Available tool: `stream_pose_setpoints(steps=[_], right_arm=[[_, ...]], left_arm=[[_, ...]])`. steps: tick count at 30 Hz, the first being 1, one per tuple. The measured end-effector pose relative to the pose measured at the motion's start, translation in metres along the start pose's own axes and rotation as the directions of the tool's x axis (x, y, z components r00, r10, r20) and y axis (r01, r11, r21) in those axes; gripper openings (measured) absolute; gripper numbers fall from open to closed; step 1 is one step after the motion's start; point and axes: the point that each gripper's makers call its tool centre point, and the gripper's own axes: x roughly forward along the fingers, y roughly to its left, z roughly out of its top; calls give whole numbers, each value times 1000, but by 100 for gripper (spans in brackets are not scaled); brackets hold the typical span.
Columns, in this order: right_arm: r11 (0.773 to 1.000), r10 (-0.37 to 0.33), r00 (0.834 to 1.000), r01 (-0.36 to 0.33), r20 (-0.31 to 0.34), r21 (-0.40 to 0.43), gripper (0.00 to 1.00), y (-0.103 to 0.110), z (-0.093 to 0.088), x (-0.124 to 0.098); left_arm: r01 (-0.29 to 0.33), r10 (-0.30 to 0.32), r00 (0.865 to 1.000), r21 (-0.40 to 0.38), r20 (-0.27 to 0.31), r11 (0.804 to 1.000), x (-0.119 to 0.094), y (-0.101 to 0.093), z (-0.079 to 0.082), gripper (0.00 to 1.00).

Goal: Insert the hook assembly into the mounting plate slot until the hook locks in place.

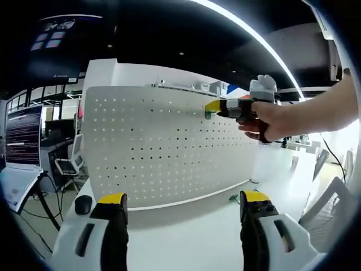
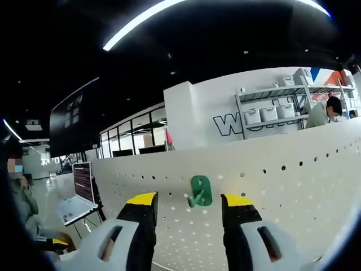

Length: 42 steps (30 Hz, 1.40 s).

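Right hand-held gripper [image 2: 187, 210]: jaws stand apart, yellow-tipped, nothing between them; the green hook [image 2: 200, 191] sits just ahead of the gap, against the white perforated mounting plate [image 2: 293, 186], and appears seated in one of its holes, free of the jaws. Judgement: the spread jaws bracketing the hook suit either a release after seating or a final push to lock it; whether the hook has locked I cannot tell from here. In the left gripper view this right hand-held gripper [image 1: 213, 107] shows held by a person's hand [image 1: 268, 118], tips at the upper part of the plate, with a speck of green at the tip. Left hand-held gripper [image 1: 183, 206]: jaws wide apart, holding nothing, well back from the plate and low over the white surface [image 1: 186, 237], probably kept clear so the plate and hook remain in sight. A small green piece [image 1: 233, 198] lies on the surface ahead of its right jaw, near the plate's foot; too small to identify. Containers: white bins [image 2: 268, 114] on a far shelf beyond the plate; contents not visible.
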Motion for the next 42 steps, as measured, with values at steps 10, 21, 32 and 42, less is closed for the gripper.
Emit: stream_pose_setpoints(steps=[10, 21, 32, 42], right_arm=[[997, 72, 997, -72, -7, -3, 40, 7, -1, -7], [985, 167, 985, -168, -36, -43, 46, 8, -17, -41], [968, 236, 968, -242, -85, -69, 50, 10, -39, -93], [968, 232, 968, -239, -95, -72, 54, 2, -48, -132]], left_arm=[[10, -10, 1000, 4, 11, 1000, 2, -2, 3, 84], [68, -68, 998, 7, 3, 998, 5, -12, 5, 83], [162, -162, 987, 18, -15, 987, 16, -30, 6, 84], [224, -224, 974, 7, -20, 975, 27, -40, 8, 85]])
